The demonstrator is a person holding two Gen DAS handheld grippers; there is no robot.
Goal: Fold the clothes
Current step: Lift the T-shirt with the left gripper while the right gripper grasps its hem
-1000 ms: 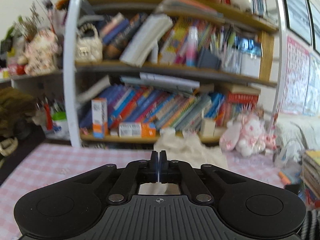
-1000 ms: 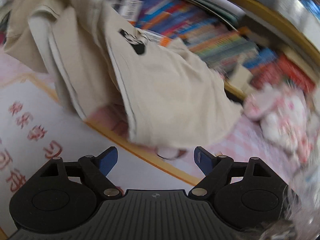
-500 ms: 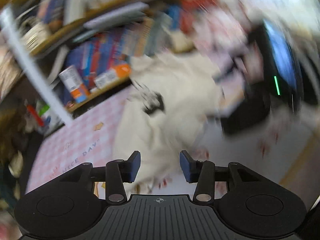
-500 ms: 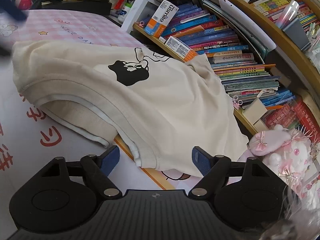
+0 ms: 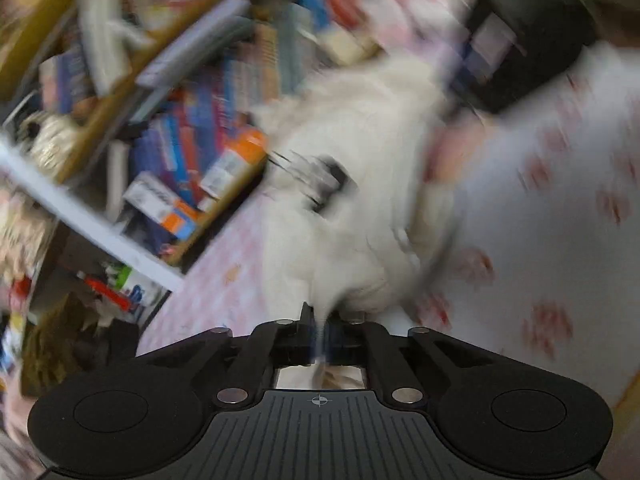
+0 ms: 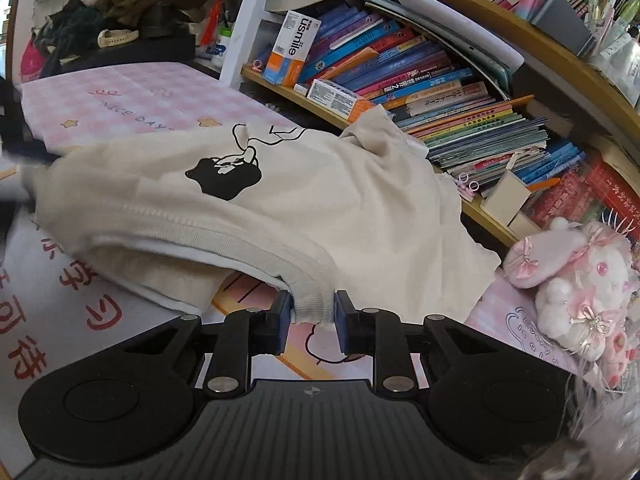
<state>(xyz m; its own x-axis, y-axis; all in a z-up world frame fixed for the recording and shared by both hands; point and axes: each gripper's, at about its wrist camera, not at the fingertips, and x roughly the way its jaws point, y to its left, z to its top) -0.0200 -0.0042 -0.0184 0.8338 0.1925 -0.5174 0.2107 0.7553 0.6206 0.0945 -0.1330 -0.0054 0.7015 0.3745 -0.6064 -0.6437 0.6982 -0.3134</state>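
Where both grippers stood open half a second ago, each has now closed on cloth: the right gripper [image 6: 309,312] pinches the ribbed hem of the cream shirt [image 6: 320,200] between its blue pads, and the left gripper [image 5: 318,322] has its fingers drawn nearly together on a corner of the same shirt [image 5: 360,200], though that view is badly smeared by motion. The shirt lies on the pink checked cloth [image 6: 132,96], partly over a white mat [image 6: 52,300] with red characters. Its hem is toward the right gripper, its black print [image 6: 224,174] faces up, and its length runs away toward the bookshelf [image 6: 440,92], where the far end rests against the books. A pink plush toy [image 6: 580,280] sits to the right.
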